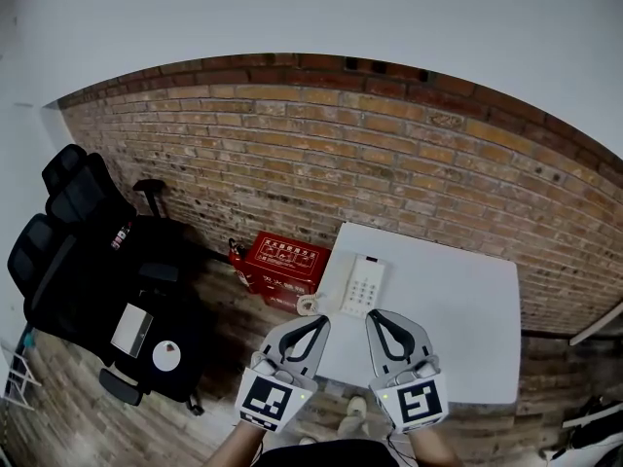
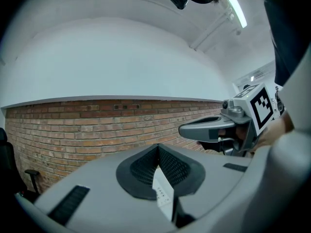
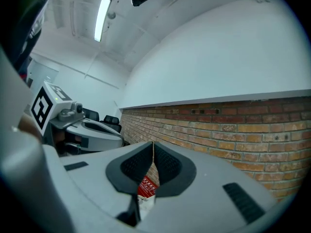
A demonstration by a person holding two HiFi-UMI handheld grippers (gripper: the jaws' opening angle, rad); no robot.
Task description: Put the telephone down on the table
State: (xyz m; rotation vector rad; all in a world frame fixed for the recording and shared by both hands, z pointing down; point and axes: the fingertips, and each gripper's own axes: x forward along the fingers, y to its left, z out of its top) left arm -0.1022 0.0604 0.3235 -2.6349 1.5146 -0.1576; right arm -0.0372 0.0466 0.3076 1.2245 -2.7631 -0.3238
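Telephone (image 1: 362, 285) lies on table (image 1: 458, 329), long axis running up-frame. Left gripper (image 1: 322, 320) and right gripper (image 1: 375, 314) just below it, jaws together, empty. Right one nearer.

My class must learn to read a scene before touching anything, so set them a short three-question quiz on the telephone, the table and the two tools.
1. True or false: the telephone lies on the white table, and neither tool touches it.
2. What stands on the floor between the table and the brick wall? A: a red box. B: a blue bucket. C: a green crate.
3. Are the jaws of the left tool and the right tool open or shut, and what do they hold?

Key: 1 true. 2 A. 3 both shut, holding nothing.
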